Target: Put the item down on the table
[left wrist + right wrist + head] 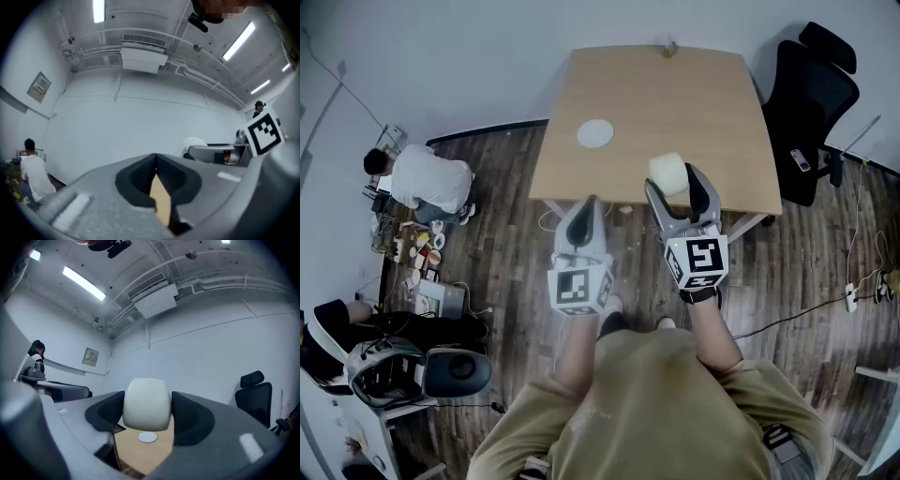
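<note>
**White item up in the right gripper, above the near edge of the table**

Dark wood floor (497, 234) all around; on it the pale wooden table (675, 103), square-on to the head camera; a black office chair (811, 103) just beside the table's right side. Off at the left, well apart from the table, a person in a white shirt (427, 178) bends over a clutter of things on the floor.

Closer in, the operator's olive-shirted torso (647, 403) fills the bottom, both forearms reaching forward. The left gripper (586, 208) hangs over the floor just short of the table's near edge; its jaws are pressed together with nothing between them, only a sliver of tabletop showing past them in the left gripper view. The right gripper (678, 187) is out over the table's near edge, clamped on the item (668, 173); a rounded, off-white, smooth lump, squeezed between the two dark pads, held up off the wood.

On the tabletop, a flat white disc (595, 133) lies left of centre, apart from the item; in the right gripper view it shows just under the held item. A tiny object (671, 47) sits at the far edge; too small to tell.
</note>
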### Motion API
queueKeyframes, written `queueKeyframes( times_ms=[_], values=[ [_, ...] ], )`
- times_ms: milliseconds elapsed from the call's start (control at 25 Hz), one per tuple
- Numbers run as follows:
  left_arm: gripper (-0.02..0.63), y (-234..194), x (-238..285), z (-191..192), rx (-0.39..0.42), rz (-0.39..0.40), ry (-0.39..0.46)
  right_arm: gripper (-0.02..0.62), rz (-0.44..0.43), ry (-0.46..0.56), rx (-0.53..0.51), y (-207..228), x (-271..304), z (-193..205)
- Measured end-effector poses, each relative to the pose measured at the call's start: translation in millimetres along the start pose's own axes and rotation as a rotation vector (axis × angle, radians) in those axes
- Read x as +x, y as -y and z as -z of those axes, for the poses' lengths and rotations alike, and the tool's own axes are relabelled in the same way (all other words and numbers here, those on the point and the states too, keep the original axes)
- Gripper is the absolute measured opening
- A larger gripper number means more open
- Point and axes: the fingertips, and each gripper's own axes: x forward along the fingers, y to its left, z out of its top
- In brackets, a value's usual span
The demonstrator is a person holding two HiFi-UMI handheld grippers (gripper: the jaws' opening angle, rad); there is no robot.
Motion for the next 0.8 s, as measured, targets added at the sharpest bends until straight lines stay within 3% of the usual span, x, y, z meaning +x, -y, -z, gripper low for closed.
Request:
queueKeyframes(
  times_ms=[400, 800],
  values=[
    [0.002, 65, -42, 14, 0.014, -0.015, -0.029, 0.318, -0.048, 0.032, 0.024, 14, -57, -3],
    [0.002, 73, -58, 8, 0.03, -0.054, -0.035, 0.318, -0.11, 0.054, 0.068, 6, -65, -7]
  ],
)
